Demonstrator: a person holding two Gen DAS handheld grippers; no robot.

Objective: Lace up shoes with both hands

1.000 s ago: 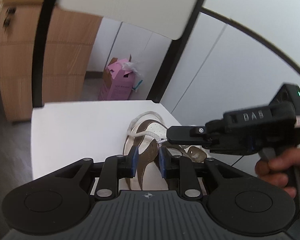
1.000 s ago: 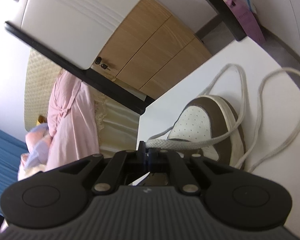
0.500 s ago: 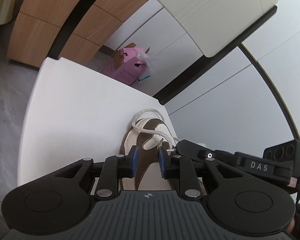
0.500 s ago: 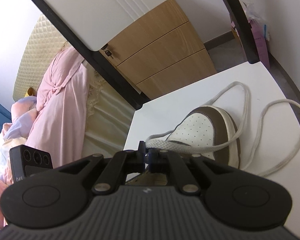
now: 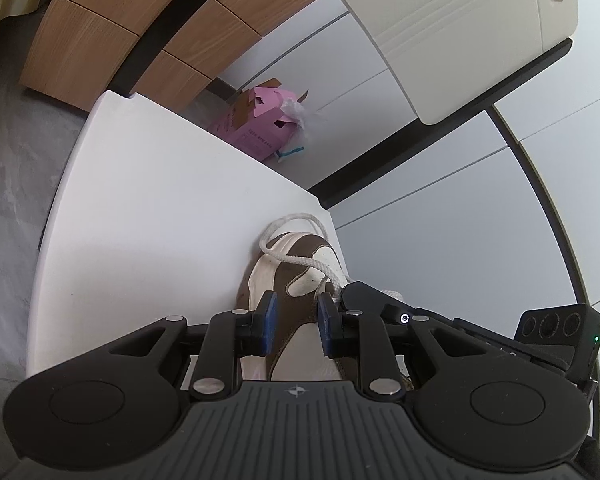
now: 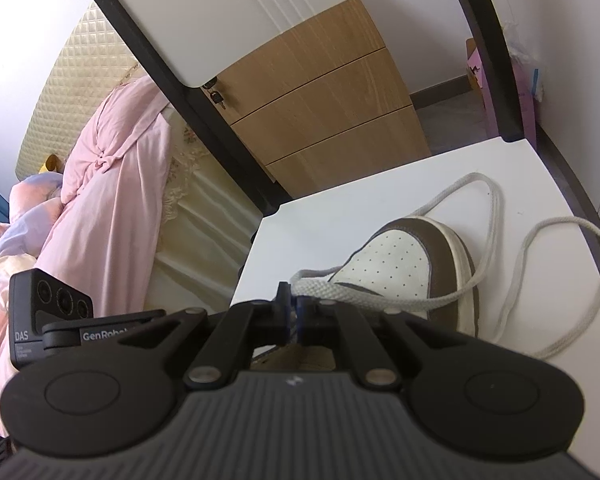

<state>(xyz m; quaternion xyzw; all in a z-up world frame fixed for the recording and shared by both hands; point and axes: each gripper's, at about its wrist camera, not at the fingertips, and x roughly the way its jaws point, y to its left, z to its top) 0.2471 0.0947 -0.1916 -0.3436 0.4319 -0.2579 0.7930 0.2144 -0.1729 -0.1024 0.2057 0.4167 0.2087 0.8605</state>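
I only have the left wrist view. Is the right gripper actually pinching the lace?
Observer: Yes, the right gripper is shut on the lace, close to the shoe.
Operator: Where does the slack go?
Observer: It runs across the toe, then lies in two loose loops on the table, one beyond the toe and one to its right in the right wrist view.

To the left of the right gripper's fingers, the other gripper bears "DAS" on its camera block and "GenRobo", cut off, on its arm. The pink box, far beyond the left gripper's fingers, carries print too small to read.
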